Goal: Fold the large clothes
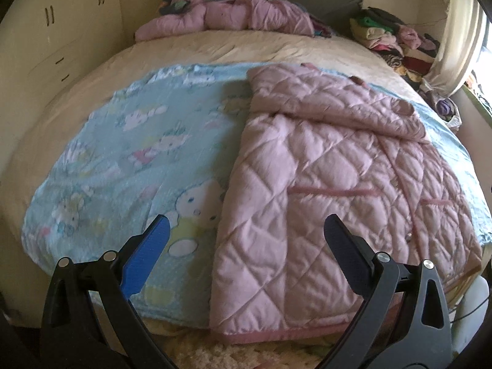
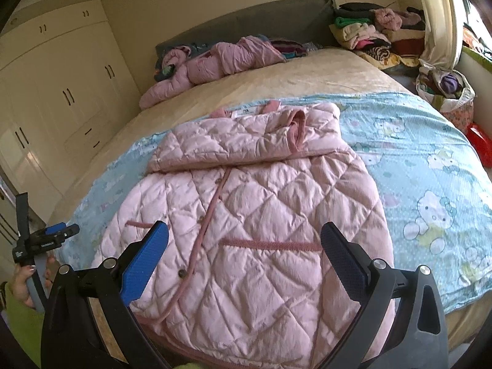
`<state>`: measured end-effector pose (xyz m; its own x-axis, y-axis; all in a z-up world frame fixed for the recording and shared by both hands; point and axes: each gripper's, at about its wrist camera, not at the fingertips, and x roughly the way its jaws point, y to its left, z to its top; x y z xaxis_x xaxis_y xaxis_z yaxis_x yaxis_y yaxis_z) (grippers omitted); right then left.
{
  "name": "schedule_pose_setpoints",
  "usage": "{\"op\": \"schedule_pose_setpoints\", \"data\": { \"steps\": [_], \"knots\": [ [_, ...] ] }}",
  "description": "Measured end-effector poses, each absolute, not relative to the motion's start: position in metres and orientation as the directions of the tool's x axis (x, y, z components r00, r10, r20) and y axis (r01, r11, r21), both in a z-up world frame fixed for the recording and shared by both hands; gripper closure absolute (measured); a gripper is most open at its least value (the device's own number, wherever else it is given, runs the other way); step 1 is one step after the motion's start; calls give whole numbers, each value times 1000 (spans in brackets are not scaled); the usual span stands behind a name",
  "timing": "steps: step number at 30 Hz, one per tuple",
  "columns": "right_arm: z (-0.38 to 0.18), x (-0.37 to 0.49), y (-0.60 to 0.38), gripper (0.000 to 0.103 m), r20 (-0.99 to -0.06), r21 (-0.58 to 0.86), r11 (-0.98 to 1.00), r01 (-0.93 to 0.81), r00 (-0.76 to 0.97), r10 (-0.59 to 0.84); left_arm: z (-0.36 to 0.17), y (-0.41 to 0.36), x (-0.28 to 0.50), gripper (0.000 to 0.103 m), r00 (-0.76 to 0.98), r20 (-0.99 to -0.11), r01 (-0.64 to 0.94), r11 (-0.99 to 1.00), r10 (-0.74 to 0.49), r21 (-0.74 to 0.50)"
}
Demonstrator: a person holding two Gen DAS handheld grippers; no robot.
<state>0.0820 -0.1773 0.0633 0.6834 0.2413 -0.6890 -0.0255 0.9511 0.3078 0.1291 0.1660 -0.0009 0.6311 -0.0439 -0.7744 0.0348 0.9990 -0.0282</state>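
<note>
A pink quilted jacket (image 1: 323, 178) (image 2: 246, 203) lies flat on a light blue cartoon-print blanket (image 1: 129, 153) (image 2: 415, 166) on the bed, its sleeves folded in over the front and its hem toward me. My left gripper (image 1: 246, 233) hovers open above the jacket's left hem edge, with nothing between its blue pads. My right gripper (image 2: 244, 240) hangs open over the jacket's lower front near a pocket. The left gripper (image 2: 52, 236) also shows at the far left of the right wrist view, held in a hand (image 2: 24, 279).
Another pink garment (image 1: 224, 15) (image 2: 215, 58) lies crumpled by the grey headboard (image 2: 246, 21). A heap of clothes (image 1: 390, 37) (image 2: 375, 33) sits at the back right near a curtain. Cream wardrobes (image 2: 55, 92) stand left. A bag of clothes (image 2: 446, 89) sits right of the bed.
</note>
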Motion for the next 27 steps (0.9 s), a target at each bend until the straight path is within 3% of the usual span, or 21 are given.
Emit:
{"op": "schedule_pose_setpoints", "data": {
  "steps": [19,27],
  "knots": [
    [38,67,-179,4,-737,287,958,-17,634,232,-64,187,116,9,507,-859,18,998,-67,-67],
    [31,62,-189,4,-751,280,960,5,624,215,-92,188,114,9,448,-882,22,989,-143,-149]
  ]
}}
